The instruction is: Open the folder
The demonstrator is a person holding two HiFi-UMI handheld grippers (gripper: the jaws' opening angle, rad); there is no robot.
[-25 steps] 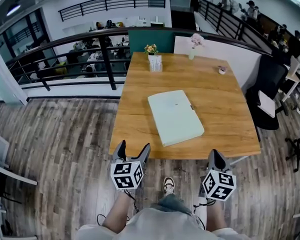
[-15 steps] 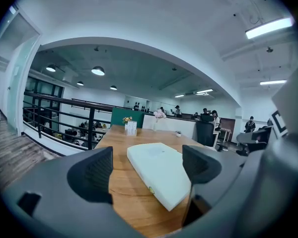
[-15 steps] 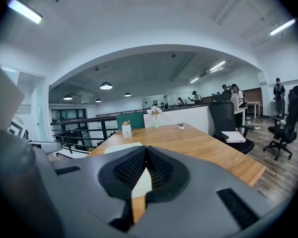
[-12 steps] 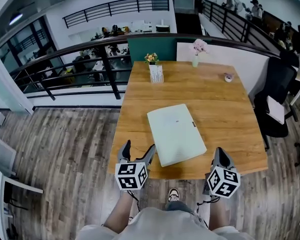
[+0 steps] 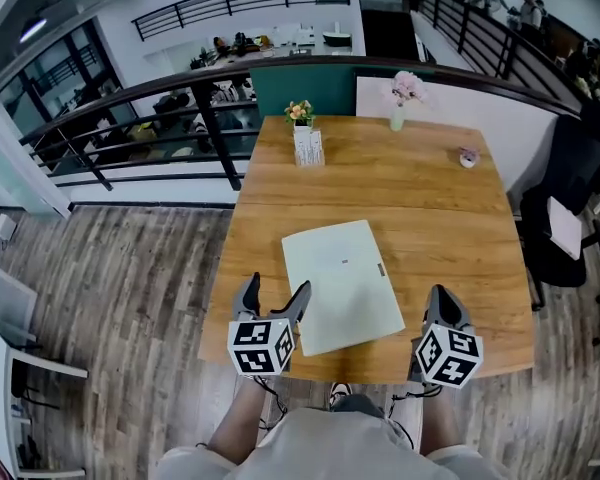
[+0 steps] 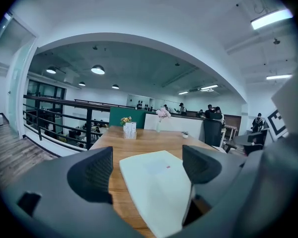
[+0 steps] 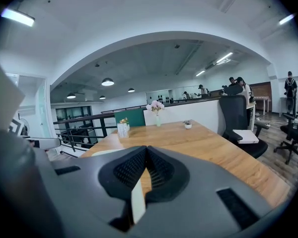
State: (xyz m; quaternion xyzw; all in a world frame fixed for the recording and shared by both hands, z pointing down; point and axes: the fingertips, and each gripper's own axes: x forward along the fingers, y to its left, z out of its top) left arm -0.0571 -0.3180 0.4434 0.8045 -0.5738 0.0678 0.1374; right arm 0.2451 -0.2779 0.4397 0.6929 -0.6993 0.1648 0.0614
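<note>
Left gripper (image 5: 276,290) gapes wide at the near-left corner of the folder (image 5: 340,283). Right gripper (image 5: 444,303), jaws pressed together, sits to its right.

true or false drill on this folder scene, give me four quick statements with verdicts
1. The folder lies closed and flat on the table. True.
2. The left gripper has its jaws together. False: they stand apart, by the folder's near left corner.
3. The right gripper has its jaws together. True.
4. The vase of pink flowers stands beside the folder at the table's near edge. False: it stands at the far edge, well away from the folder.
</note>
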